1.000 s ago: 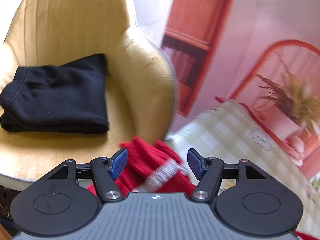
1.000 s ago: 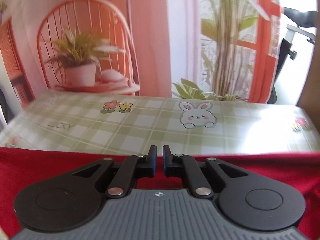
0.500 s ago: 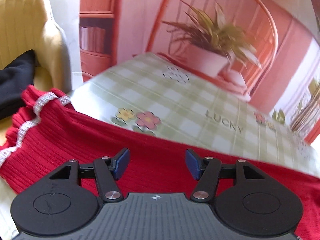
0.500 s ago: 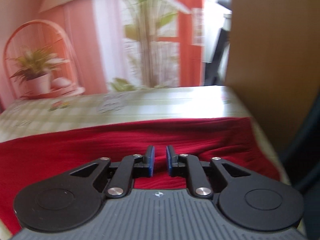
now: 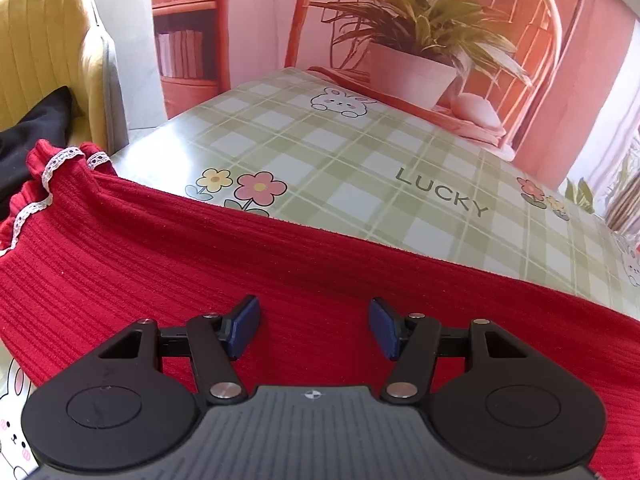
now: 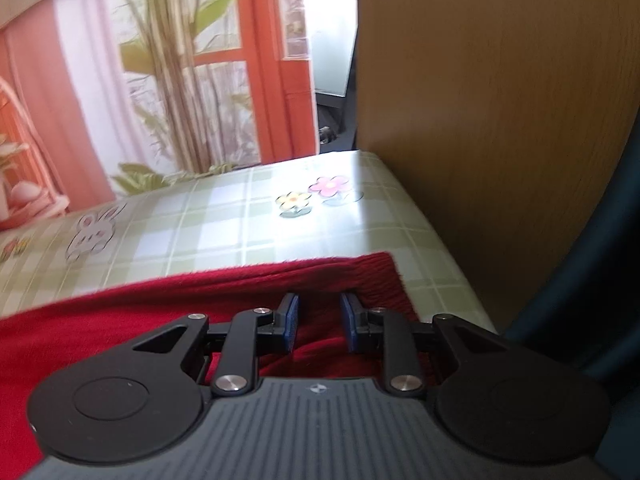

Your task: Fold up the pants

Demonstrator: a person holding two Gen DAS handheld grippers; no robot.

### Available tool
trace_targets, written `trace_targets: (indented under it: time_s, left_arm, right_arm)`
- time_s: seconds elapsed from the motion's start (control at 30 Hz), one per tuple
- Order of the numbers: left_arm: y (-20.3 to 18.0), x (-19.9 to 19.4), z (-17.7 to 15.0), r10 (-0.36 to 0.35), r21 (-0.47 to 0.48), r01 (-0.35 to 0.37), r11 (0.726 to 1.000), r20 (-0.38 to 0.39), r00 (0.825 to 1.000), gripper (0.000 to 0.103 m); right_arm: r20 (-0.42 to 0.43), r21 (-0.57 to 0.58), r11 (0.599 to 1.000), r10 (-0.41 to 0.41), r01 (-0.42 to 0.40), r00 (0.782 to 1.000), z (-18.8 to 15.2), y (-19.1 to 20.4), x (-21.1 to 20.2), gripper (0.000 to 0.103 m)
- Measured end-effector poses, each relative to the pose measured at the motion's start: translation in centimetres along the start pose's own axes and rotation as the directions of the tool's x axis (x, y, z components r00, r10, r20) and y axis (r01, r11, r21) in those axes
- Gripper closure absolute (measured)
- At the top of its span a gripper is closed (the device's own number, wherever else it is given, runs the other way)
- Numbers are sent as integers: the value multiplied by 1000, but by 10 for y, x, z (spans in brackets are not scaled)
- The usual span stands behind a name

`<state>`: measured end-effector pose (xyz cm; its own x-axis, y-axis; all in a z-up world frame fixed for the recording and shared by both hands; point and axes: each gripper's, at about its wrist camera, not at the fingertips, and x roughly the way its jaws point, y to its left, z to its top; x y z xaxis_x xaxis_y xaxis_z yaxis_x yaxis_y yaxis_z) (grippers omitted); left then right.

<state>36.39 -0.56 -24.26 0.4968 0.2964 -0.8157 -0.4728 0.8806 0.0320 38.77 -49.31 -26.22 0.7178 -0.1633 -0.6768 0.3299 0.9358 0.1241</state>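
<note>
Left gripper [image 5: 314, 326] tilted downward, jaws apart, right gripper [image 6: 319, 320] jaws opening

Running off the left and bottom edges in the left view: red pants [image 5: 280, 264], near hem hidden behind the left gripper [image 5: 314, 326]. Showing only partly at the left edge: black cloth [image 5: 28, 136] on a yellow chair [image 5: 44, 40]. Blurring in the right view: curtain and plant [image 6: 172, 80], upper left. Hiding behind the right gripper [image 6: 319, 322], jaws opening: lower part of the pants.

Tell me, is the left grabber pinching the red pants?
Apart. The left wrist view shows the left gripper with jaws wide open above the flat red pants, nothing pinched between its pads.
</note>
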Motion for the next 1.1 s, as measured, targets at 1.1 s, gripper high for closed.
trace_targets:
  time_s: [1.1]
  left_arm:
    - [31, -35, -34, 104, 5, -104, 995, -90, 990, 39]
  right_arm:
    - [112, 260, 966, -10, -20, 994, -107, -53, -117, 44]
